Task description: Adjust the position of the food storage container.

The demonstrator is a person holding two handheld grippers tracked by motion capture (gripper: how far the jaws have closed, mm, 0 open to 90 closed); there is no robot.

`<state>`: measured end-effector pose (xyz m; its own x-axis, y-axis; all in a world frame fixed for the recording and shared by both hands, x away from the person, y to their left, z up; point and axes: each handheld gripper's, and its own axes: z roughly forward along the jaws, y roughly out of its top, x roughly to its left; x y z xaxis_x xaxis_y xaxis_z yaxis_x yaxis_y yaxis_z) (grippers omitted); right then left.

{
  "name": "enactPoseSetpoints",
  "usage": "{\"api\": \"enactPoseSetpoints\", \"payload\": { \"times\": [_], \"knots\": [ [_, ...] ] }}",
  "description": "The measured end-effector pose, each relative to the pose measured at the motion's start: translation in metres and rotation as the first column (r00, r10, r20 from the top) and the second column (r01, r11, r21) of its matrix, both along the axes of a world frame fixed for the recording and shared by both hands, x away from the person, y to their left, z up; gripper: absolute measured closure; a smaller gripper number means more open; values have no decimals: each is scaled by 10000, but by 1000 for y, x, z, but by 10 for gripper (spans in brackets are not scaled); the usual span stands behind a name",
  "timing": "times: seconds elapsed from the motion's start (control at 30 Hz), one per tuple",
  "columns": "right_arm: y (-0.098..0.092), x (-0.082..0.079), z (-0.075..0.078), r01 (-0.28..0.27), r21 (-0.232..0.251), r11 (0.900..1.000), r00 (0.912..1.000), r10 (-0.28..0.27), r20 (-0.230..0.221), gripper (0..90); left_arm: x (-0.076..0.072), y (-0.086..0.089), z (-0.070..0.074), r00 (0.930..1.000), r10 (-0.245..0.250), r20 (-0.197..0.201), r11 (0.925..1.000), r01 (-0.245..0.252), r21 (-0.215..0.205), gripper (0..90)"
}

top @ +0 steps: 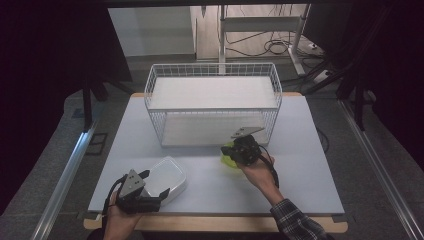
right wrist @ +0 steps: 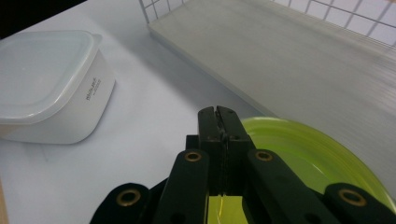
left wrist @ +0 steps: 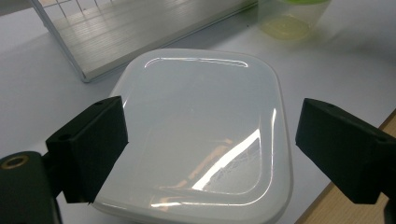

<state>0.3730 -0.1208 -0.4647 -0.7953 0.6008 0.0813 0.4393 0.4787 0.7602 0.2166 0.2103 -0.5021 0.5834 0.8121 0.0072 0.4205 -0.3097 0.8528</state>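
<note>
High view, I count one white lidded box (top: 167, 179) front left, my left gripper (left wrist: 205, 149) spread astride it, one wire basket (top: 215, 102) behind, one lime-lidded jar (top: 229, 159) right, right gripper (right wrist: 218, 122) pressed together, seemingly on its lid.

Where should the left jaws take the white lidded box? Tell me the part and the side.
Grip the white box across its two long side walls, below the overhanging lid rim, coming from above. The left gripper already straddles that width, jaws open.
</note>
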Motion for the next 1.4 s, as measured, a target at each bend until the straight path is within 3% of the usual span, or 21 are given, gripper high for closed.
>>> {"api": "enactPoseSetpoints", "payload": {
  "times": [0.33,0.47,0.53,0.67,1.2,1.23,1.4],
  "knots": [
    [29,11,-10,-301,-751,9967,9995,308,94,890,0,0,0,10000,-30,-17,10000,30,-11,89],
    [29,15,-16,-294,-1003,9945,9996,291,-39,891,0,0,0,10000,-50,-45,10000,50,-20,89],
    [26,16,-17,-311,-793,9964,9994,300,-151,891,0,0,0,10000,-61,-57,10000,61,-15,89],
    [23,16,-16,-215,-919,9955,9997,207,-96,891,0,-1,0,10000,-79,-43,10000,79,20,89],
    [-29,8,-18,874,-1081,9903,9958,-897,-164,887,0,-1,-1,9999,-125,-94,9999,126,39,89],
    [-41,6,-17,1063,-1107,9881,9940,-1083,-119,887,0,-1,-1,9999,-127,-88,9999,127,60,89],
    [-65,3,-16,1484,-1091,9829,9886,-1504,-105,884,0,-2,-1,9999,-120,-106,9999,119,-25,89]
  ]
}}
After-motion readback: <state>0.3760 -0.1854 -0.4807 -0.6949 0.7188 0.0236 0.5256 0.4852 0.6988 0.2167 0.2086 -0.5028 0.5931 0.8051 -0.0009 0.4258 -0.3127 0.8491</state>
